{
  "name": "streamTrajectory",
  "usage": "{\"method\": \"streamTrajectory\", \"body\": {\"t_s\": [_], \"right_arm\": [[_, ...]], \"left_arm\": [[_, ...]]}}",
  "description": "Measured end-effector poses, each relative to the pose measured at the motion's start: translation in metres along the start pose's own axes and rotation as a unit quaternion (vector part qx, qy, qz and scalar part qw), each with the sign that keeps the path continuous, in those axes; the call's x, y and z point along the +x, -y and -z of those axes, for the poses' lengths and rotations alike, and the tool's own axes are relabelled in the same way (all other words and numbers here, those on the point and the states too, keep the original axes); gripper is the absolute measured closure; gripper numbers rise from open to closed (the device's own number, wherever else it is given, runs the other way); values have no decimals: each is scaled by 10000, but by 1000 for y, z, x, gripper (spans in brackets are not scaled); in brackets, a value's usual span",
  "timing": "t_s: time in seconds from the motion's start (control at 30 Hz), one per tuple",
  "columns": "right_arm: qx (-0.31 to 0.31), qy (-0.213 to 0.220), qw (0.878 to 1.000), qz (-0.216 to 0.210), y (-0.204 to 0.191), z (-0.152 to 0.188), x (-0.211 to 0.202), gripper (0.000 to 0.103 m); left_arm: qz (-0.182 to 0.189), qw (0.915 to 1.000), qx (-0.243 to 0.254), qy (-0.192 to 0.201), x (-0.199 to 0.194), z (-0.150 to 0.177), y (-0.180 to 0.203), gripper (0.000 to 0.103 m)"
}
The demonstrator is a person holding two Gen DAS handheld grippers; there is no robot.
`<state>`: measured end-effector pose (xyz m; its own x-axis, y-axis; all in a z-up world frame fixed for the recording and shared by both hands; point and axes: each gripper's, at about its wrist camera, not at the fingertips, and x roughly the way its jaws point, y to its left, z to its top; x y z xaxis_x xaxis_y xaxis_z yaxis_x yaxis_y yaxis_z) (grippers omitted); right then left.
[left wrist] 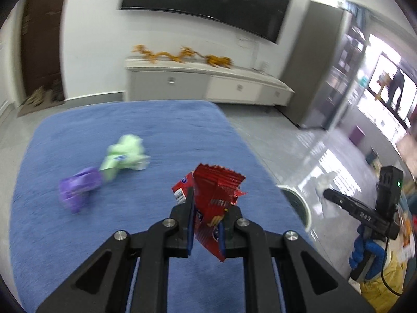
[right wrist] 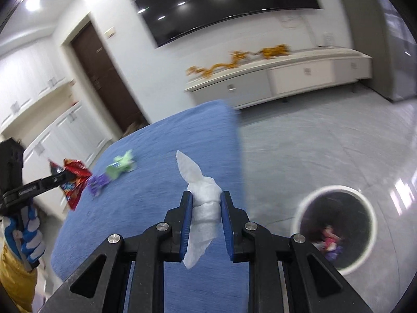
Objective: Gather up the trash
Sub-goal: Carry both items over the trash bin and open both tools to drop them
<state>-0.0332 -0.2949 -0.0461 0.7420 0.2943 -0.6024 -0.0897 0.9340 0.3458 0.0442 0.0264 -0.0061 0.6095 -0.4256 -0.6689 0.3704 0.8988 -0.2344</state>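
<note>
My left gripper is shut on a crumpled red snack wrapper, held above the blue cloth-covered table. My right gripper is shut on a twisted white tissue over the table's right edge. On the table lie a green wrapper and a purple wrapper, also seen as the green wrapper and the purple wrapper in the right wrist view. The right gripper shows at the far right of the left wrist view, the left gripper at the left of the right one.
A round white-rimmed trash bin with several colourful scraps inside stands on the grey floor right of the table; its rim peeks past the table edge. A low white cabinet and a wall screen stand behind. Gloved hands hold the grippers.
</note>
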Motion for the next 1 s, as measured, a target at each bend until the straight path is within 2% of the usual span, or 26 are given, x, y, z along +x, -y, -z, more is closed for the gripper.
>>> {"method": "streamTrajectory", "body": {"t_s": [0.23,0.4,0.57,0.83,0.9,0.97,1.0], "right_arm": [[819,200,9935,763,95,12,-23,82],[1295,211,9860,1029,147,20,-22,82],[1687,128,9780,1222,190,27,-9,82],[2116,-111,9665,1447,240,43,13,80],[2189,-166,9641,1497,247,46,20,80],[2259,-235,9612,1567,253,50,26,78],[2304,-254,9599,1576,255,52,29,73]], "left_arm": [[478,9947,799,-438,66,-21,109,90],[761,9872,1125,-837,126,-30,177,90],[942,9791,1274,-1272,186,-24,226,90],[1103,9695,1325,-1742,261,-13,275,88],[1195,9666,1220,-1911,278,-10,281,80],[1280,9653,1077,-2006,291,-6,283,51],[1303,9653,1043,-2010,294,-4,283,48]]}}
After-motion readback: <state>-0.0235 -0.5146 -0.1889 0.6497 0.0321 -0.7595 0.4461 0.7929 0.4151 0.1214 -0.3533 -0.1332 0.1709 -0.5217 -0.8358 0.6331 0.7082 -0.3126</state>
